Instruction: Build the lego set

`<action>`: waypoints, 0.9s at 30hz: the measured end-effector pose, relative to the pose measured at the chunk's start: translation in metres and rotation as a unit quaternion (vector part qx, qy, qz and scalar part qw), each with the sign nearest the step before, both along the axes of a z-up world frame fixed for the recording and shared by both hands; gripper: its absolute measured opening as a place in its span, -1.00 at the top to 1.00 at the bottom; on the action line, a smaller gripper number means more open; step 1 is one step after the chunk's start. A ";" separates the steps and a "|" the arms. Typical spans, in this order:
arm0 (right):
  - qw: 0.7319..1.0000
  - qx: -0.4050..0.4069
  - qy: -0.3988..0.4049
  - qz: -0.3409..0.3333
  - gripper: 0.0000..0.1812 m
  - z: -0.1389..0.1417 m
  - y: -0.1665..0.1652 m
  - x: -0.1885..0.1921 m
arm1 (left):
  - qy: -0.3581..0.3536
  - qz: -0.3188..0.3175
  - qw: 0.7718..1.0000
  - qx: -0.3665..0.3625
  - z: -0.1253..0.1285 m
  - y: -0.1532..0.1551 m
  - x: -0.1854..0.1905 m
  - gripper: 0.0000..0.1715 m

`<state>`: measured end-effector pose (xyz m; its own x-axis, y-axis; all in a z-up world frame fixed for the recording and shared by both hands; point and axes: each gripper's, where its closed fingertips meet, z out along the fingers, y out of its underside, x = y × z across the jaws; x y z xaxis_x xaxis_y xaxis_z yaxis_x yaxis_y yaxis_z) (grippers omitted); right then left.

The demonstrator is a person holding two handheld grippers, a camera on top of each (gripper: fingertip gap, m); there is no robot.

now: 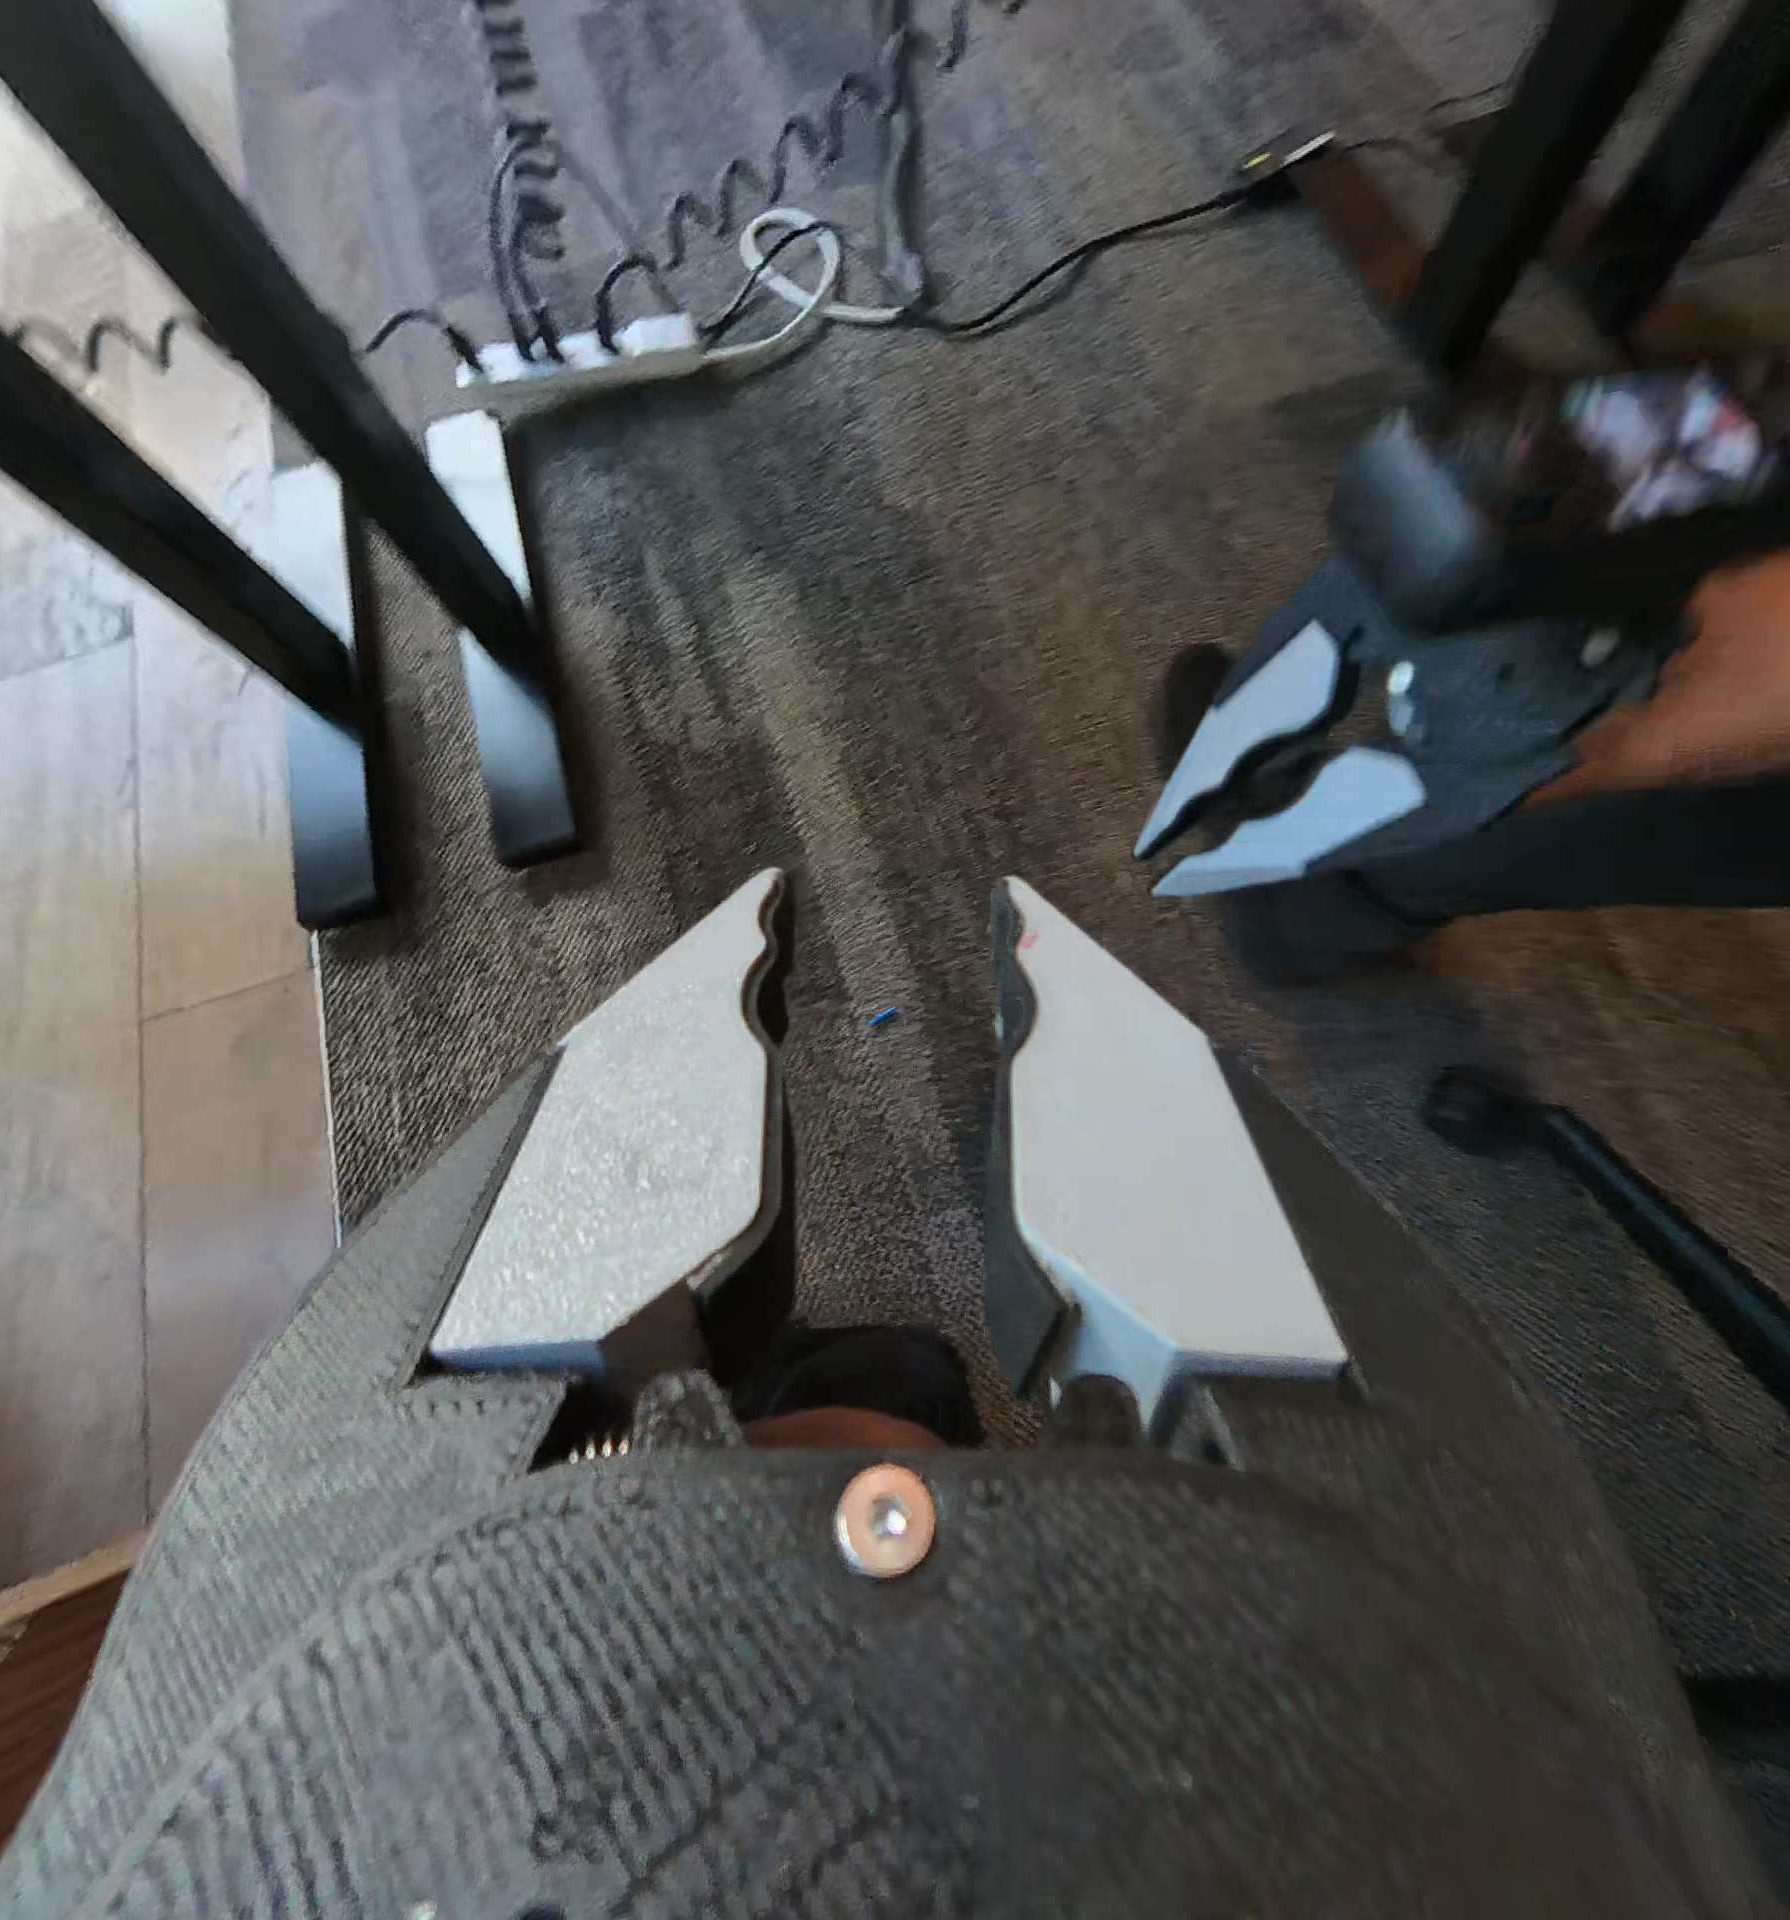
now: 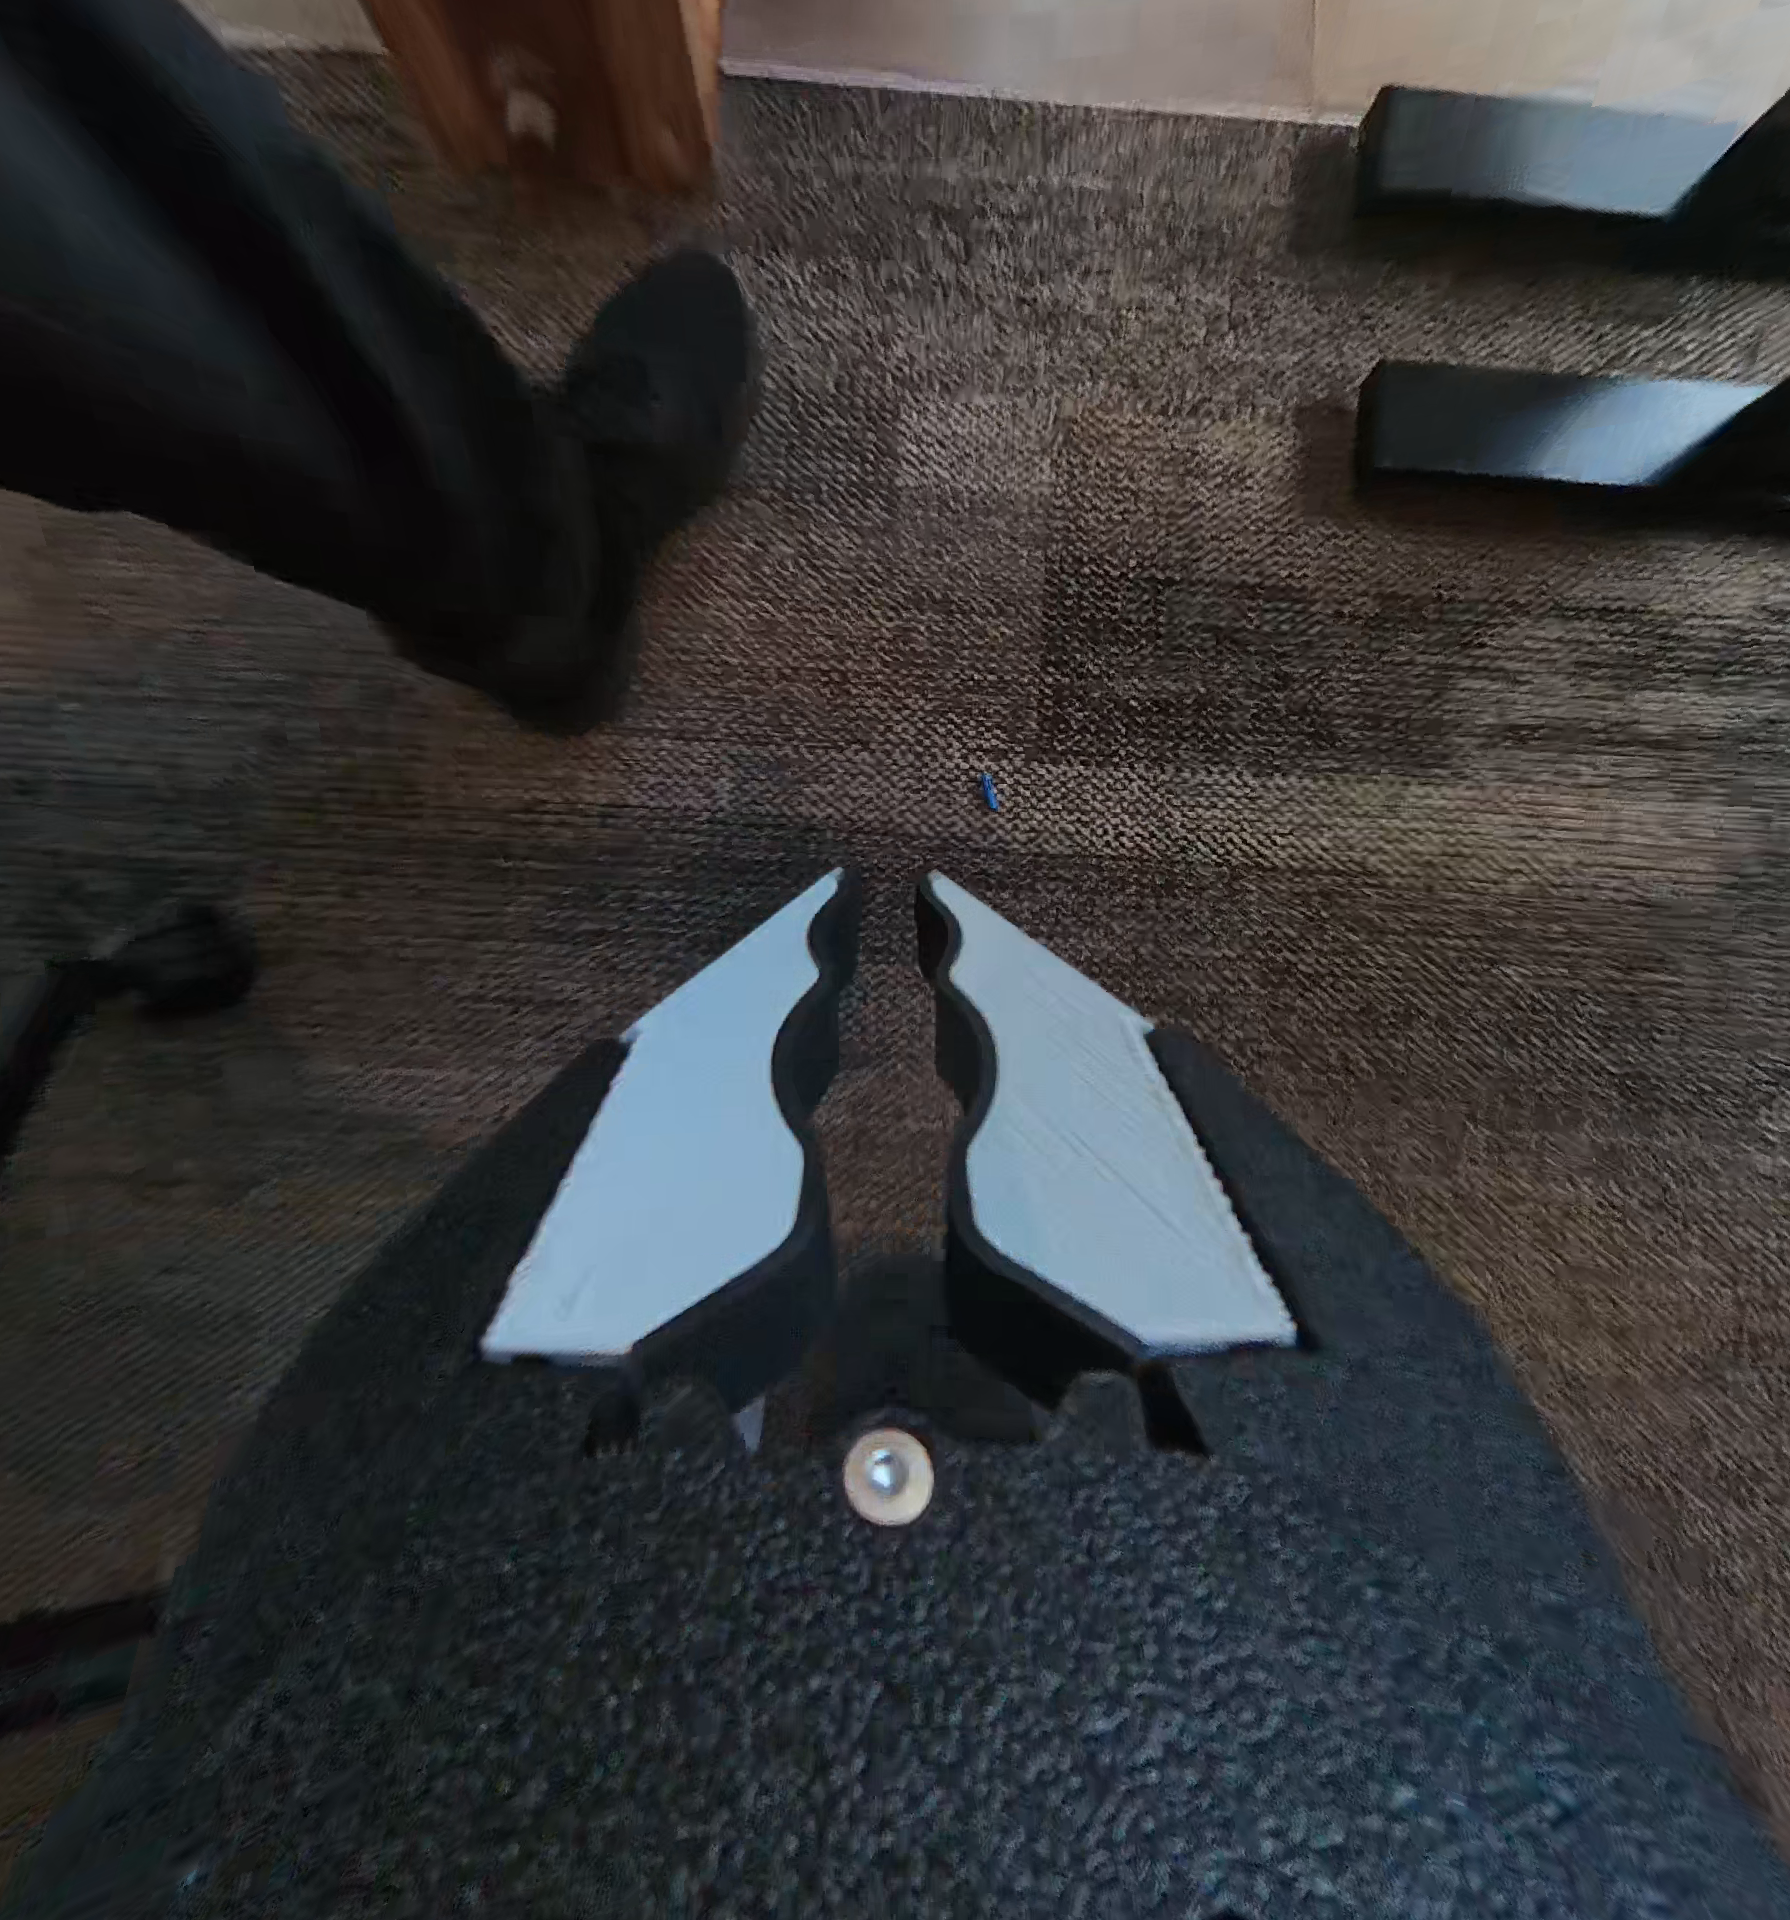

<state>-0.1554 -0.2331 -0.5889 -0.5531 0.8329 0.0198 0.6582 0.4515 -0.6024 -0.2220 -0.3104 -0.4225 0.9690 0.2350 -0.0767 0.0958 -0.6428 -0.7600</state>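
1 tiny blue piece [image 2: 987, 792] lay on the brown carpet [image 2: 1286, 935] just beyond the tips of 2 empty downward-pointing tongs, the left gripper [image 1: 893, 894] spread wide, the right gripper [image 2: 888, 881] parted narrowly, with 2 black table feet [image 2: 1535, 426] farther off.

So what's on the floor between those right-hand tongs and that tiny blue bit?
Nothing but bare carpet. In the right wrist view, the right tongs point at the blue piece just ahead, with only carpet in between.
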 end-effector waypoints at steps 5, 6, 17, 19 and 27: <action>0.998 0.033 -0.056 0.019 0.87 -0.172 -0.012 -0.068 | -0.014 0.080 0.997 -0.015 -0.053 -0.036 -0.084 0.65; 0.997 0.036 -0.063 0.021 0.87 -0.200 -0.011 -0.080 | -0.031 0.094 0.995 -0.019 -0.053 -0.042 -0.097 0.65; 0.991 0.068 -0.080 0.086 0.92 -0.353 -0.012 -0.145 | -0.069 0.166 0.983 0.016 -0.048 -0.080 -0.185 0.71; 0.987 0.080 -0.087 0.109 0.97 -0.363 -0.012 -0.143 | -0.071 0.167 0.983 0.020 -0.047 -0.077 -0.194 0.71; 0.982 0.112 -0.060 0.139 1.00 -0.365 -0.007 -0.146 | -0.072 0.162 0.984 0.006 -0.050 -0.067 -0.220 0.74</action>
